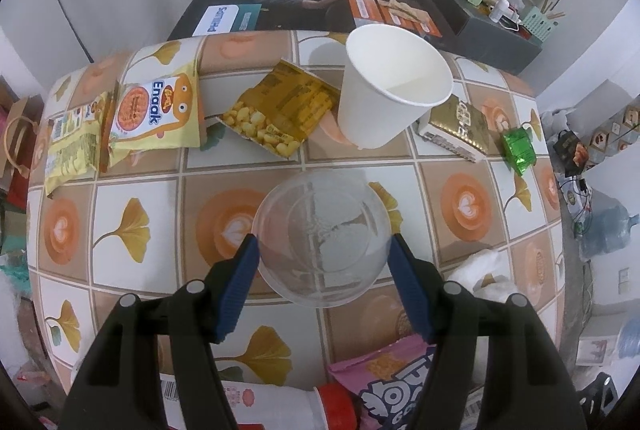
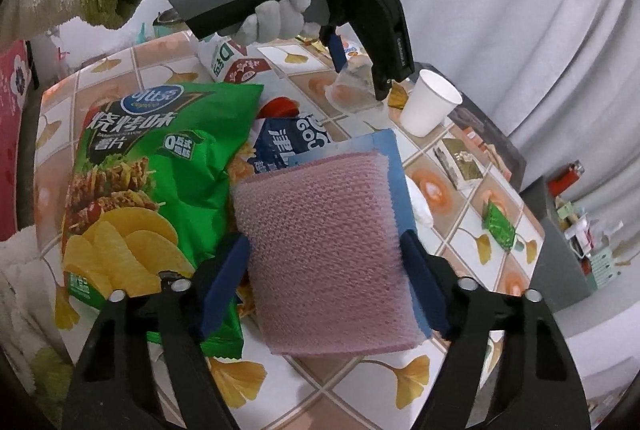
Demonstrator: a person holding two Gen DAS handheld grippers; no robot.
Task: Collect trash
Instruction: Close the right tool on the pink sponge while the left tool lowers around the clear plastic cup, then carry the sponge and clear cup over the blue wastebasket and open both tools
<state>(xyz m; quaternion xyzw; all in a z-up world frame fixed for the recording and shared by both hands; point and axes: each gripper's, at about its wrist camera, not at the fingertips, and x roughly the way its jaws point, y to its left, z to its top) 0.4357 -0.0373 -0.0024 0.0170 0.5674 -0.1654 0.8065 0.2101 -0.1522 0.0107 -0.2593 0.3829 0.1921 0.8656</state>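
Two blue fingers (image 1: 248,262) of the left gripper (image 1: 323,246) sit closest to us, and they are squeezing a clear plastic cup (image 1: 323,238) from both sides, holding it up above the table (image 1: 120,230). That cup is thin and see-through, so I think it could bend or pop out if the squeeze is too hard, and slip down if the squeeze is too soft. Just behind the clear plastic cup stands a white paper cup (image 1: 390,90), and it looks to be leaning. A bump from the gripper could knock it over. Beside the white paper cup, on its left, lies an open yellow snack box (image 1: 276,110), and farther left of it is a yellow snack bag (image 1: 156,114). On the other side of the white paper cup lie a gold box (image 1: 456,122) and a small green wrapper (image 1: 518,146). All of this trash is waiting on the table. The right gripper (image 2: 326,262) is closed on a pink sponge (image 2: 320,230) with a blue back, so it has no free fingers for trash now. Under that sponge lies a big green chip bag (image 2: 156,182). The sponge could drag the bag or push it off the table edge if it swings low.
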